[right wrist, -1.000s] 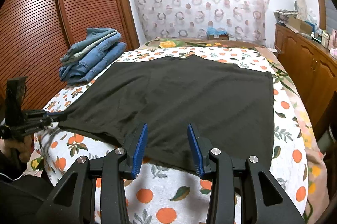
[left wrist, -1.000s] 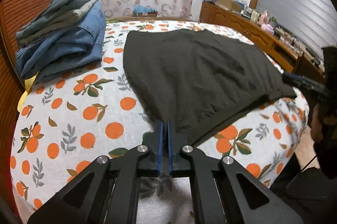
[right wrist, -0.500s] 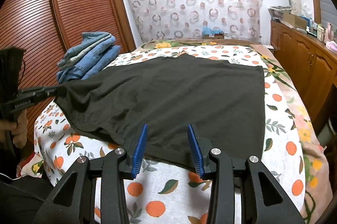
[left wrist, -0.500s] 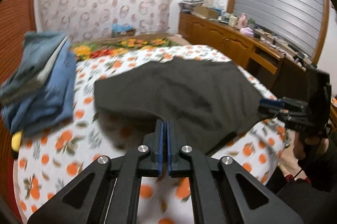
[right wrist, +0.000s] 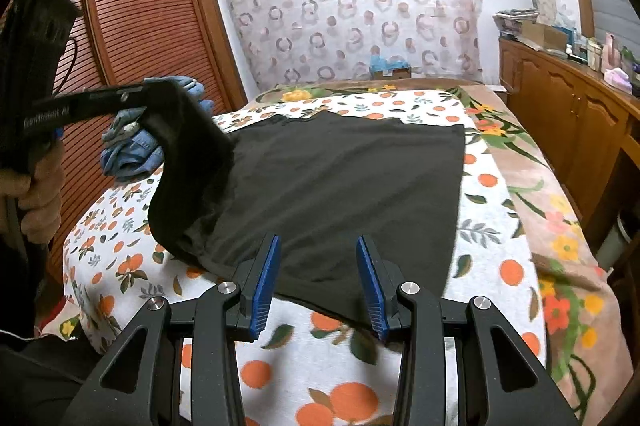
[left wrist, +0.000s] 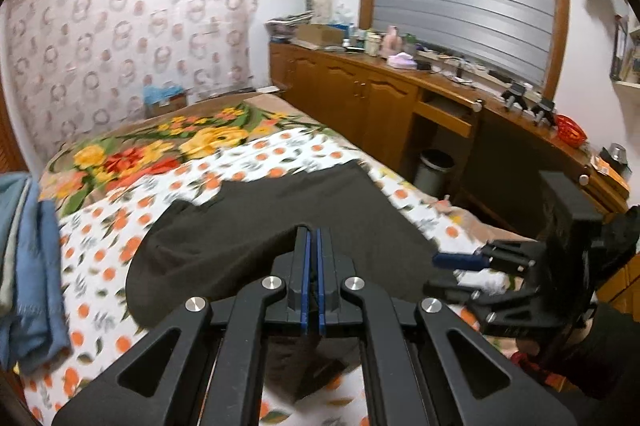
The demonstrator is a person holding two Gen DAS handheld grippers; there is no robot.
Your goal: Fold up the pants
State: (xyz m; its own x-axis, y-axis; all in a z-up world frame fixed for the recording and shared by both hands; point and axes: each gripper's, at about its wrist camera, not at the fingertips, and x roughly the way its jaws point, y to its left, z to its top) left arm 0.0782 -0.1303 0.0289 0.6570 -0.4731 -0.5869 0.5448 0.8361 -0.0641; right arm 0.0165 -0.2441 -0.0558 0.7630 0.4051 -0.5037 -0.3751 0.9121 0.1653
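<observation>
Dark pants (right wrist: 344, 186) lie flat on the orange-print bed; they also show in the left wrist view (left wrist: 280, 226). My left gripper (left wrist: 312, 258) is shut on the pants' left corner and holds it high above the bed; from the right wrist view the left gripper (right wrist: 140, 98) has that corner lifted, the cloth hanging in a curved fold. My right gripper (right wrist: 316, 274) is open and empty just above the pants' near edge. It shows in the left wrist view (left wrist: 452, 260) at the right.
A pile of folded jeans (right wrist: 132, 150) sits at the bed's left edge, also in the left wrist view (left wrist: 28, 266). A wooden wardrobe (right wrist: 132, 26) stands on the left, cabinets (left wrist: 380, 106) with clutter and a bin (left wrist: 432, 166) on the right.
My left gripper has lifted the pants' left corner up off the bed and swung it toward the right. My right gripper has stayed open near the pants' front edge.
</observation>
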